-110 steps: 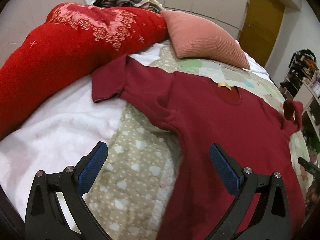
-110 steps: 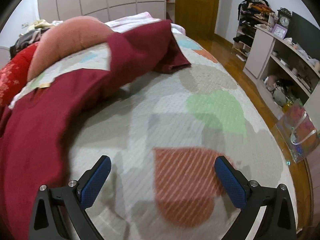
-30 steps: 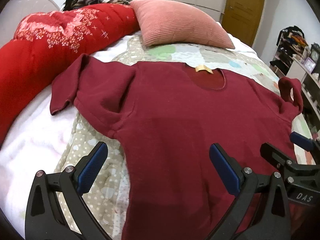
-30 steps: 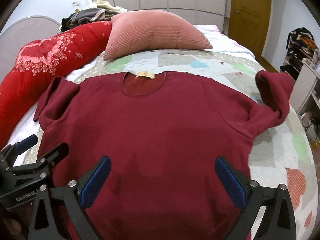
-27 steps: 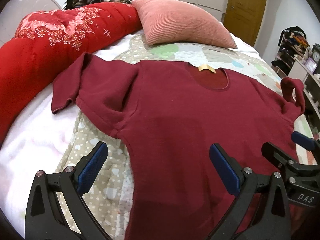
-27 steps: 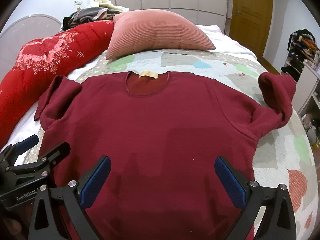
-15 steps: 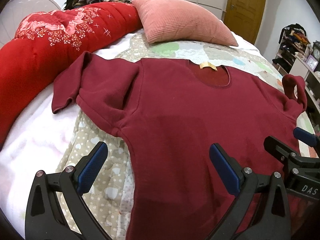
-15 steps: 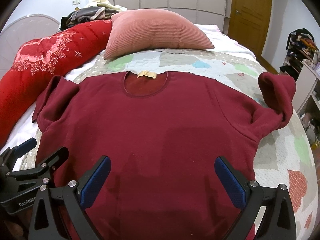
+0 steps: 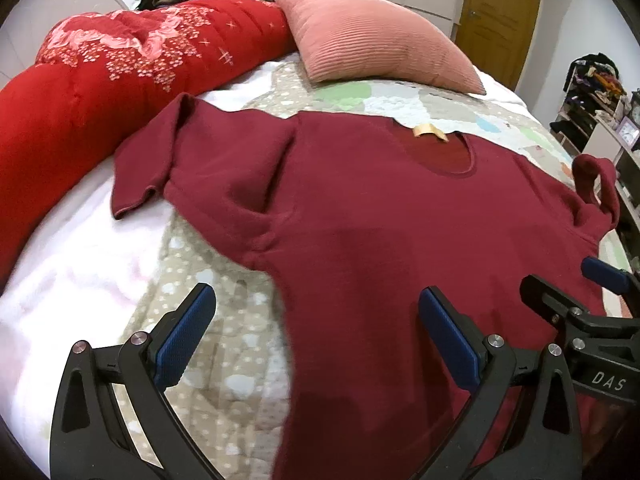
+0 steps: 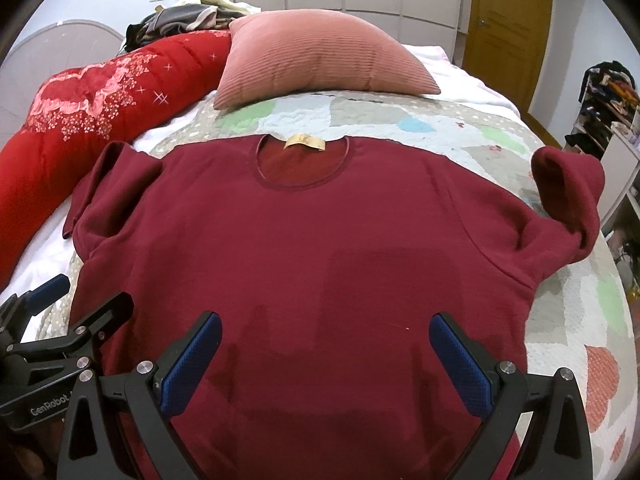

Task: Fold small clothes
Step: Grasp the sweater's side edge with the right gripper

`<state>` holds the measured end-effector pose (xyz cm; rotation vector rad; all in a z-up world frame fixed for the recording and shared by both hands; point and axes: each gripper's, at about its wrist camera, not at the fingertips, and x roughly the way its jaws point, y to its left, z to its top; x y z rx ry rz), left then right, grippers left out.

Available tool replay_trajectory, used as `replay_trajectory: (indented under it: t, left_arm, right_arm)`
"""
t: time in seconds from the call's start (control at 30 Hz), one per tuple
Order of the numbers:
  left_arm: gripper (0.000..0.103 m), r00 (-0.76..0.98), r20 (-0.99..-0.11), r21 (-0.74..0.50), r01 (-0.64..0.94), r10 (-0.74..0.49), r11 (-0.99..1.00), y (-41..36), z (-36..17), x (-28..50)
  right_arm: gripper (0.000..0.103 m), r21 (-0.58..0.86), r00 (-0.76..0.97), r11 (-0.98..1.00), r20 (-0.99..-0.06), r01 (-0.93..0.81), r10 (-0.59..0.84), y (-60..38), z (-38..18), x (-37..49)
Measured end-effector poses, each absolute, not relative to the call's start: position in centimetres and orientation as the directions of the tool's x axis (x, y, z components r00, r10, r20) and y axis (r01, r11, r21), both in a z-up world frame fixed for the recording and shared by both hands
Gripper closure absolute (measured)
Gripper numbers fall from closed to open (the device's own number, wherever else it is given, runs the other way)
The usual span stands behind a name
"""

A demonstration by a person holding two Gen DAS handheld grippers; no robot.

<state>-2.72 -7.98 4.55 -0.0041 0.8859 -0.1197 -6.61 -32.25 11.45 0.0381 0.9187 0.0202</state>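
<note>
**Maroon top spread flat on the bed, both grippers held apart above its lower part**

The hem of the maroon top (image 10: 320, 264) is cut off at 6 o'clock in the right wrist view, hidden behind the tool frames. Its left sleeve (image 9: 148, 168) is seen bent at 9 o'clock over a white blanket (image 9: 76, 264), beside a red quilt (image 9: 100, 76). The left gripper (image 9: 316, 332) is held released, fingers wide, straddling the top's left side edge over the patterned bedspread (image 9: 224, 360). A tan neck label (image 10: 305, 142) is shown at 12 o'clock, below a pink pillow (image 10: 320, 56). The right gripper (image 10: 326, 356) is likewise released, above the fabric. The right sleeve (image 10: 568, 184) is doubled back at 2 o'clock; bare bedspread is left open beyond it towards 4 o'clock
</note>
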Motion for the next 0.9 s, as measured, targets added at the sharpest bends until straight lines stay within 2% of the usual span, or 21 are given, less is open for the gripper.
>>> replay_trajectory:
  t: [0.13, 0.2, 0.27, 0.33, 0.57, 0.73, 0.9]
  left_arm:
    - [0.001, 0.624, -0.779, -0.055, 0.039, -0.067, 0.998, -5.4, 4.7, -2.3]
    - [0.001, 0.624, -0.781, -0.056, -0.008, -0.039, 0.998, -3.3, 4.8, -2.0]
    - [0.001, 0.631, -0.776, -0.047, -0.07, 0.008, 0.996, -1.0, 5.0, -1.8]
    - [0.001, 0.63, -0.772, -0.019, -0.151, 0.081, 0.988, 1.4, 5.1, -1.5]
    - [0.001, 0.587, -0.77, 0.029, -0.361, 0.251, 0.932, 7.8, 4.8, -0.9]
    - [0.001, 0.559, -0.781, 0.045, -0.393, 0.278, 0.918, 9.0, 4.2, -0.8]
    - [0.001, 0.541, -0.803, 0.01, -0.408, 0.251, 0.913, 9.8, 3.9, -0.7]
  right_arm:
    - [0.0, 0.039, 0.616, 0.999, -0.786, -0.034, 0.052, -31.1, 11.8, -6.3]
    - [0.005, 0.051, 0.632, 0.997, -0.771, -0.057, 0.075, -30.2, 12.3, -6.0]
    - [0.031, 0.091, 0.63, 0.989, -0.764, -0.113, 0.142, -28.9, 12.7, -5.3]
    - [0.036, 0.131, 0.605, 0.977, -0.768, -0.169, 0.208, -27.3, 12.8, -4.1]
    - [0.036, 0.246, 0.553, 0.89, -0.71, -0.385, 0.435, -18.7, 12.5, 0.5]
    - [0.036, 0.355, 0.473, 0.823, -0.687, -0.443, 0.551, -13.1, 11.3, 5.1]
    - [0.034, 0.425, 0.367, 0.786, -0.714, -0.449, 0.596, -8.7, 8.9, 8.9]
